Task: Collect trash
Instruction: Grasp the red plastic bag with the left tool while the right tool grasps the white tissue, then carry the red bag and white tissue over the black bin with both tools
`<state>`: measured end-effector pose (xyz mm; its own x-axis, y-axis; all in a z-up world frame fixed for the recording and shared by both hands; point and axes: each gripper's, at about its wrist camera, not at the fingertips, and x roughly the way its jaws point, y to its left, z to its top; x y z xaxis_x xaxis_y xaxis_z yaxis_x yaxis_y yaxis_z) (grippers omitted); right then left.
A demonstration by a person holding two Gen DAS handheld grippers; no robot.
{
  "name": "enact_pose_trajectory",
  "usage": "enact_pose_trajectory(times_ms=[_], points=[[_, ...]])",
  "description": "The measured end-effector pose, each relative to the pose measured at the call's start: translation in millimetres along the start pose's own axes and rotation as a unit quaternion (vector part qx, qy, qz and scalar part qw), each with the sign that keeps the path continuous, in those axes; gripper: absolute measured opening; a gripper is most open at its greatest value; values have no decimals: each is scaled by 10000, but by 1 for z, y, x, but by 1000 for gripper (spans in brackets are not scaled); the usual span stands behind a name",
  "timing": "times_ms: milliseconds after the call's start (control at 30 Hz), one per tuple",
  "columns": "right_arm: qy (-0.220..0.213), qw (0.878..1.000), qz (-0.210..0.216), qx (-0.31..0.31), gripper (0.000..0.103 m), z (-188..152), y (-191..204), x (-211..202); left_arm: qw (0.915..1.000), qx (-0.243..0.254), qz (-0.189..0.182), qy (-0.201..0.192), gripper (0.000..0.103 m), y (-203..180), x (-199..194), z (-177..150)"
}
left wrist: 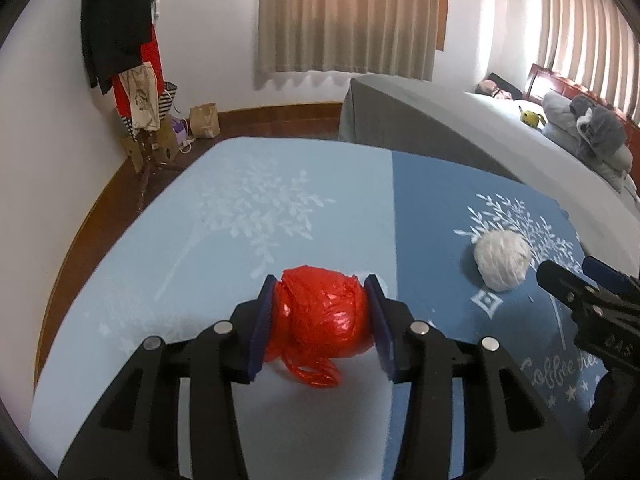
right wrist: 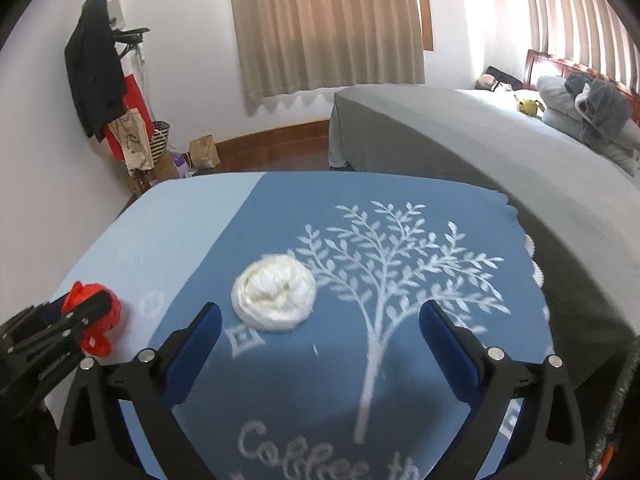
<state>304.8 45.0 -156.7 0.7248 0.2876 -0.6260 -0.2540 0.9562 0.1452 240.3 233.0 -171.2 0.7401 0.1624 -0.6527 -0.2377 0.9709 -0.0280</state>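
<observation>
Right wrist: claw (right wrist: 320,316) wide beside white wad (right wrist: 274,295)

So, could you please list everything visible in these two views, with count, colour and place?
red plastic bag: one, red, balled up on the light-blue half of the tablecloth, between the left tongs' pads
white wad: one, white, on the dark-blue half, ahead of the right tongs
tablecloth: one, light and dark blue, white tree print
bed: one, grey cover, right of table
plush toys: grey and yellow, at the headboard
coat rack: one, hung with black and red clothes, left corner
paper bag: one, brown, on the floor
curtains: beige, at the windows
left tongs: closed on the red bag
right tongs: open, empty
</observation>
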Motion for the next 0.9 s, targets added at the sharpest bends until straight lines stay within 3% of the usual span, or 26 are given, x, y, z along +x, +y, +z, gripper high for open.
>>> enact_pose_trajectory(times_ms=[200,300,400,467,567,900], points=[[131,9998,73,-131,95,12,16,22,9999,3,100,-62,43,7,5,8],[251,9995,78,-155,90,12,21,32,9999,4,125,-91,43,10,5,8],[447,9987,156,-205,77,11,24,41,9999,-2,134,-79,43,12,6,8],[577,9977,263,-232,59,9,24,45,9999,-20,128,-64,43,13,7,7],[727,9963,383,-238,46,7,24,49,9999,-18,120,-70,43,13,7,5],[461,9976,479,-196,43,3,19,21,9998,10,51,-171,43,8,-7,5]])
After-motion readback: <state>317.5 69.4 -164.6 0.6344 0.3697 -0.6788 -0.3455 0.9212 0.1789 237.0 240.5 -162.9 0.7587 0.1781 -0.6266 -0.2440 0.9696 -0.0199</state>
